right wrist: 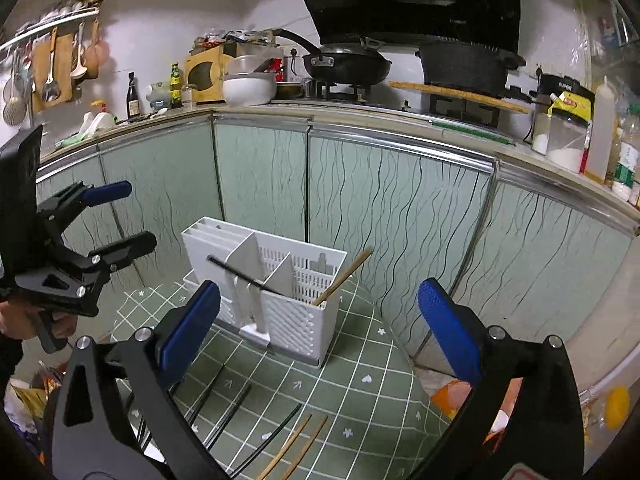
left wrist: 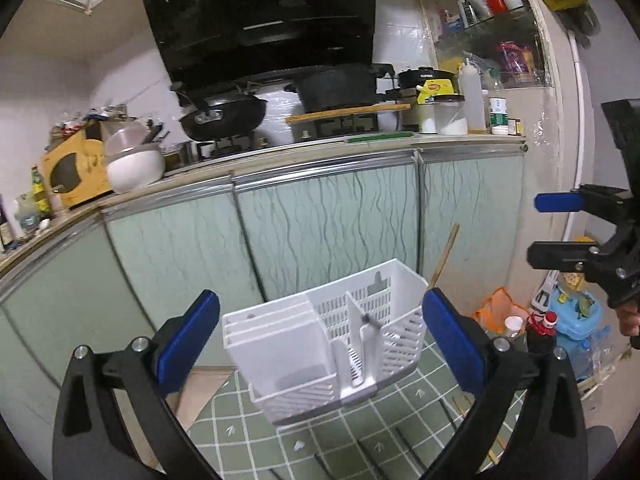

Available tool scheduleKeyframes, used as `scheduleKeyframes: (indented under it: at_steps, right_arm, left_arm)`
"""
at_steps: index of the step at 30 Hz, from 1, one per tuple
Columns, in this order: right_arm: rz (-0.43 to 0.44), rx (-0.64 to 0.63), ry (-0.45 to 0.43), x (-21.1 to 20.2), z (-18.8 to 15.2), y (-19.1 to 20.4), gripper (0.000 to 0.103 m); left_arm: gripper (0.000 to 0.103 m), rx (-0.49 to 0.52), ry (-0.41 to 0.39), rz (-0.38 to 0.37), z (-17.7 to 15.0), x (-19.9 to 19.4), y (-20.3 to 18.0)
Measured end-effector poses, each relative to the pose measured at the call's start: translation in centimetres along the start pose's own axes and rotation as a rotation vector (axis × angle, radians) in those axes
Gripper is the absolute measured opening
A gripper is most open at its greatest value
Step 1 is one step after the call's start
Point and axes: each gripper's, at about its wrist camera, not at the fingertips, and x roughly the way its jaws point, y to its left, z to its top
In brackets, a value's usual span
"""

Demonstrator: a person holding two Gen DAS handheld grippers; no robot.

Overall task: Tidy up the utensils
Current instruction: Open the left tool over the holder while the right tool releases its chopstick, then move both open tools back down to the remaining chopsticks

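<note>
Utensil caddy [right wrist: 276,292] near tablecloth's [right wrist: 360,364] far edge

both grippers point forward and slightly down, side by side: left gripper [left wrist: 320,332] and right gripper [right wrist: 320,320] gape wide, empty.

Utensil caddy [right wrist: 276,300] stands mid-desk [right wrist: 360,364], tops of compartments open from above. Cabinet doors [right wrist: 392,216] close behind caddy. Loose chopsticks [right wrist: 280,440] litter near desk. Wooden chopstick [right wrist: 342,278] leans out caddy's right end.
</note>
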Motion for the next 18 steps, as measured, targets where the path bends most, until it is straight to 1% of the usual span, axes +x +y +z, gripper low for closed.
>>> scheduleKeyframes:
  at_steps: [1, 3, 5, 7, 9, 15, 18]
  right_arm:
    - [-0.004, -0.002, -0.003, -0.4, -0.3, 0.2, 0.095]
    - [-0.019, -0.005, -0.012, -1.6, -1.0, 0.9, 0.095]
    - [-0.03, -0.01, -0.018, -2.5, -1.5, 1.4, 0.095]
    - [-0.034, -0.015, -0.024, -3.3, -2.1, 2.0, 0.095]
    - [-0.043, -0.017, -0.03, -4.1, -2.8, 2.4, 0.095]
    - [-0.068, -0.005, -0.038, -5.9, -5.5, 3.7, 0.095]
    - [-0.072, 0.024, -0.029, -6.5, -7.0, 4.4, 0.095]
  left_arm:
    - [0.099, -0.008, -0.003, 0.021, -0.3, -0.6, 0.1]
    - [0.099, -0.026, -0.001, 0.04, -0.9, -1.5, 0.3]
    - [0.099, -0.051, 0.007, 0.031, -1.5, -2.5, 0.6]
    - [0.099, -0.066, 0.009, 0.043, -2.2, -3.3, 0.7]
    - [0.099, -0.074, 0.011, 0.042, -2.9, -4.1, 0.6]
    - [0.099, -0.088, 0.027, 0.083, -5.7, -5.8, 0.4]
    - [0.099, -0.09, 0.047, 0.075, -7.4, -6.0, 0.6]
